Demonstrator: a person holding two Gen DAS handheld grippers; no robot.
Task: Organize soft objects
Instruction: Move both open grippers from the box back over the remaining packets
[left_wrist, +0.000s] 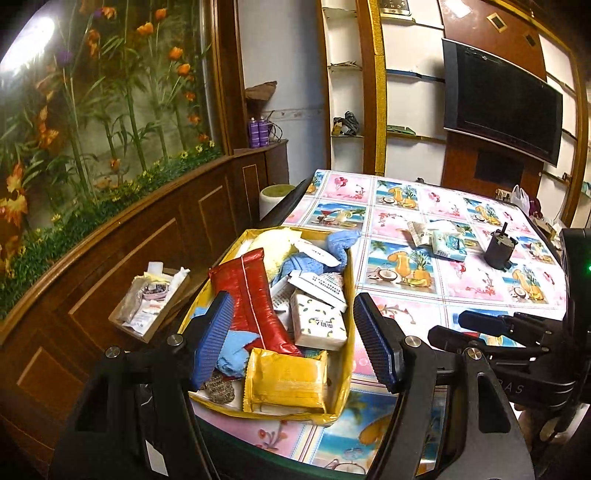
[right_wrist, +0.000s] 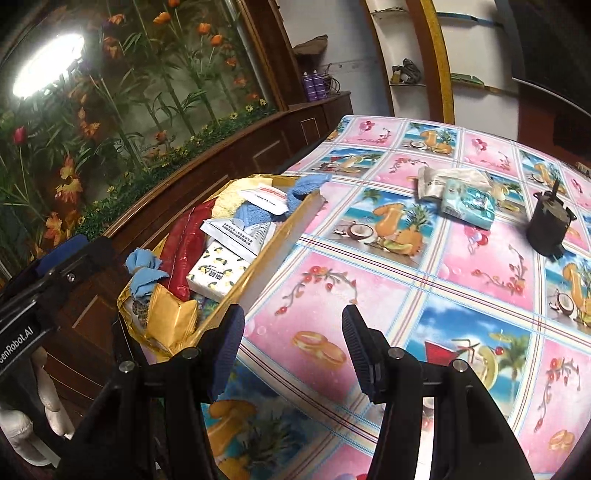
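**A:** Start with the left wrist view. What's under the left gripper (left_wrist: 291, 341)?

**B:** Its fingers are spread wide with nothing between them, hanging above the near end of the yellow box (left_wrist: 349, 295). The box sits at the table's left edge, on the patterned tablecloth (left_wrist: 406, 295).

**A:** And inside the box?

**B:** A long red packet (left_wrist: 255, 295) lies lengthwise. Just right of it is a white tissue pack with a lemon print (left_wrist: 319, 326). A gold foil packet (left_wrist: 286, 380) lies at the box's near end, a light blue cloth (left_wrist: 231, 349) at its near left, and a blue towel (left_wrist: 317, 254) with a yellow cloth (left_wrist: 273, 243) at the far end.

**A:** Anything outside the box?

**B:** Well right of it, a teal tissue pack (left_wrist: 448, 245) touches a crumpled white wrapper (left_wrist: 421, 232); a black cup (left_wrist: 498, 251) stands just beyond them. The right gripper (left_wrist: 480, 321) pokes in at the right, though I cannot tell its state from here.

**A:** Now the right wrist view.

**B:** The right gripper (right_wrist: 293, 347) is released too, fingers apart over bare tablecloth (right_wrist: 461, 269) just right of the yellow box (right_wrist: 258, 277). The red packet (right_wrist: 184, 247), lemon-print tissue pack (right_wrist: 218, 273) and gold foil packet (right_wrist: 170, 321) show inside. The teal tissue pack (right_wrist: 469, 206) and black cup (right_wrist: 548, 225) lie far right of the box.
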